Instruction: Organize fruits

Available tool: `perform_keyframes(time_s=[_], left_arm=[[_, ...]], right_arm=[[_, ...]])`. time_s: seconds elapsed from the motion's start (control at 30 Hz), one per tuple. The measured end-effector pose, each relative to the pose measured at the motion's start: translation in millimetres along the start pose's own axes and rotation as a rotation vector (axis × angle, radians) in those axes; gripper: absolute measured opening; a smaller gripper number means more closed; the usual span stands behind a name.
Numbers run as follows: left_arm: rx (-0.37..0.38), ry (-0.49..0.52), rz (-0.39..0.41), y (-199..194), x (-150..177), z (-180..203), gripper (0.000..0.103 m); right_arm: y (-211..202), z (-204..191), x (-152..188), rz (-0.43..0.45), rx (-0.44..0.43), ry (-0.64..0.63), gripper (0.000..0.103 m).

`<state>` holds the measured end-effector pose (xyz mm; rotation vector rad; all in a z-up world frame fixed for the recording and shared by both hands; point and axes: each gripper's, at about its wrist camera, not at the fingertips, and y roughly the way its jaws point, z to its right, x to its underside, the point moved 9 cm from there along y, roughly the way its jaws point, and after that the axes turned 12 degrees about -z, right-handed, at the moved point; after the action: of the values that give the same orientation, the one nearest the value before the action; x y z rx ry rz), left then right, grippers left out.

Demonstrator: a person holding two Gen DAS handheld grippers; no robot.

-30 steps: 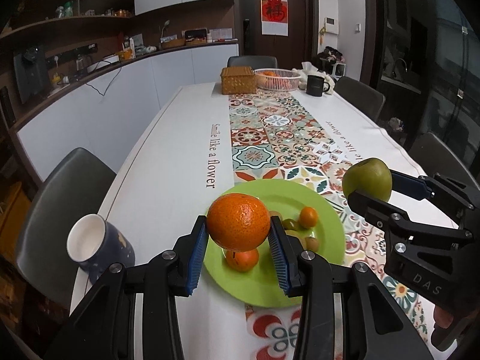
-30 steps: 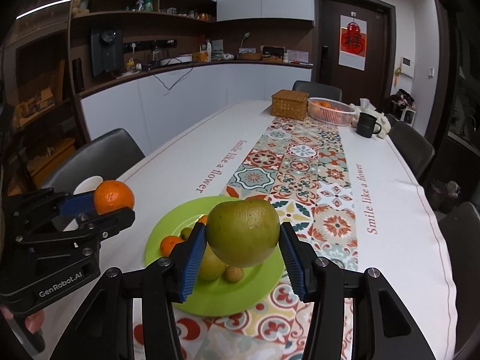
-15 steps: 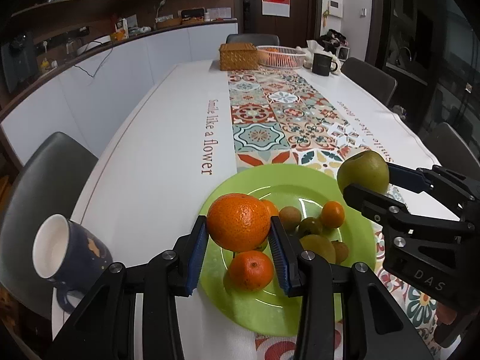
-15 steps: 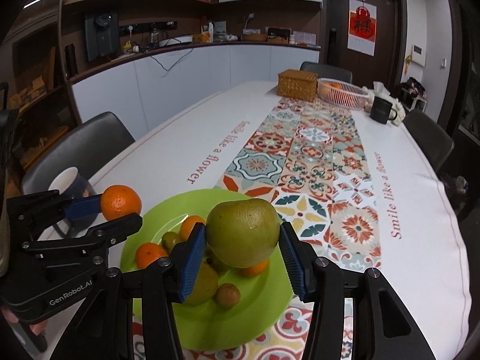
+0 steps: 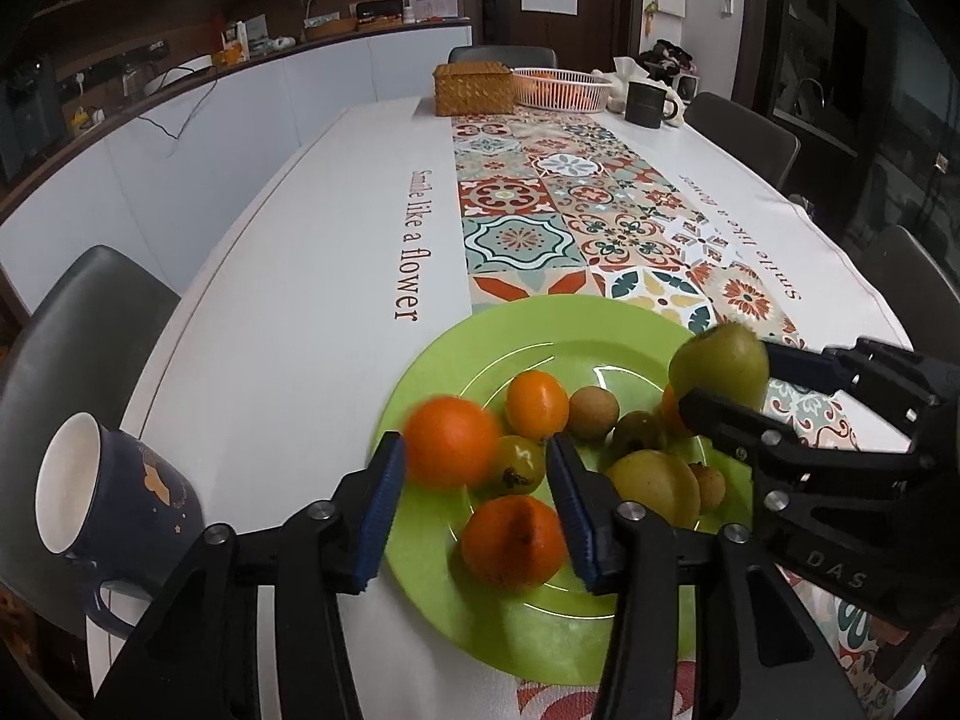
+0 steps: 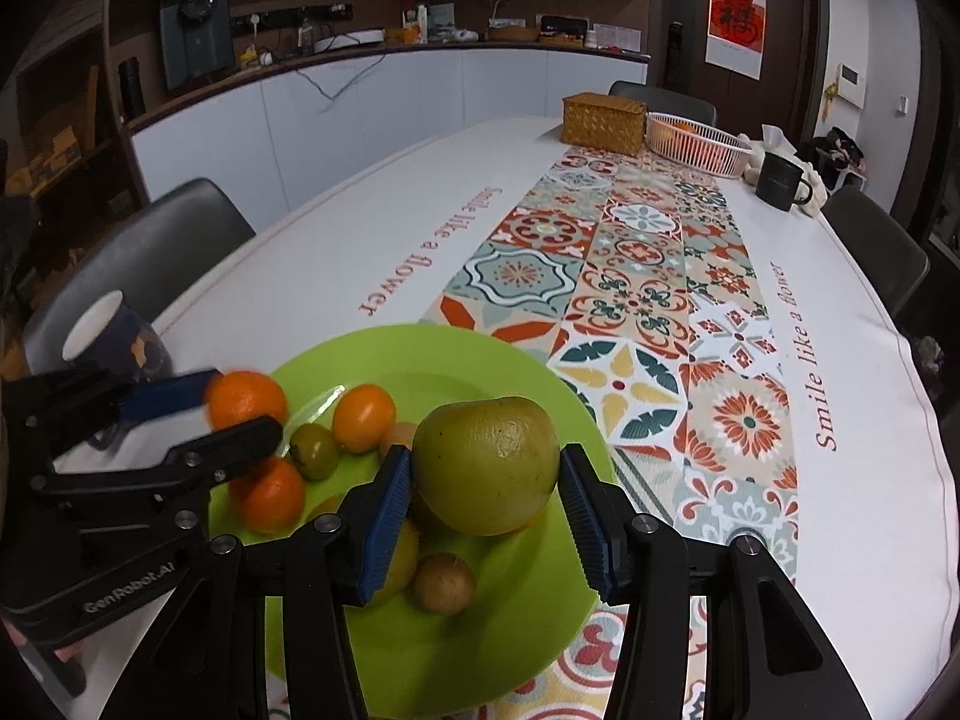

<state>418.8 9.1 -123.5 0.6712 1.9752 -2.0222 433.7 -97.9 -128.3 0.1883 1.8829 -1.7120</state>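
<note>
A green plate (image 5: 528, 336) holds several small fruits, also seen in the right wrist view (image 6: 420, 354). My left gripper (image 5: 474, 504) has opened low over the plate's left side; a blurred orange (image 5: 450, 441) touches only its left pad, with a gap to the right pad. The same orange (image 6: 246, 399) shows in the right wrist view. My right gripper (image 6: 486, 516) is shut on a large green apple (image 6: 486, 462) just above the plate's right part; the apple (image 5: 717, 366) also shows in the left wrist view.
A dark blue mug (image 5: 114, 510) stands left of the plate near the table edge. A wicker box (image 5: 474, 87), a pink basket (image 5: 561, 87) and a black mug (image 5: 645, 102) stand at the far end. Chairs surround the table.
Both grippers have dropped toward the plate. The left jaws have opened and the orange is slipping out to the left. The right gripper still holds the apple.
</note>
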Motion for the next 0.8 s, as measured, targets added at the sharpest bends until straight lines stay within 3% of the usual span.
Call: perform_keyframes(time_s=[0.17, 0.37, 0.5, 0.8], left_arm=[[-0.018, 0.002, 0.022, -13.3, 4.1, -0.4, 0.052], [-0.019, -0.015, 0.066, -43.6, 10.7, 2.2, 0.059], [-0.024, -0.026, 0.099, -69.1, 20.4, 7.0, 0.062], [-0.084, 0.002, 0.187, -129.5, 50.0, 25.7, 0.068]], right_arm=[[-12.6, 2.4, 3.8, 0.039, 0.000, 0.011, 0.062], [-41.2, 6.9, 11.2, 0.081, 0.019, 0.031, 0.062], [-65.1, 13.3, 21.8, 0.112, 0.040, 0.060, 0.069], [-128.1, 17.9, 59.4, 0.186, 0.090, 0.090, 0.073]])
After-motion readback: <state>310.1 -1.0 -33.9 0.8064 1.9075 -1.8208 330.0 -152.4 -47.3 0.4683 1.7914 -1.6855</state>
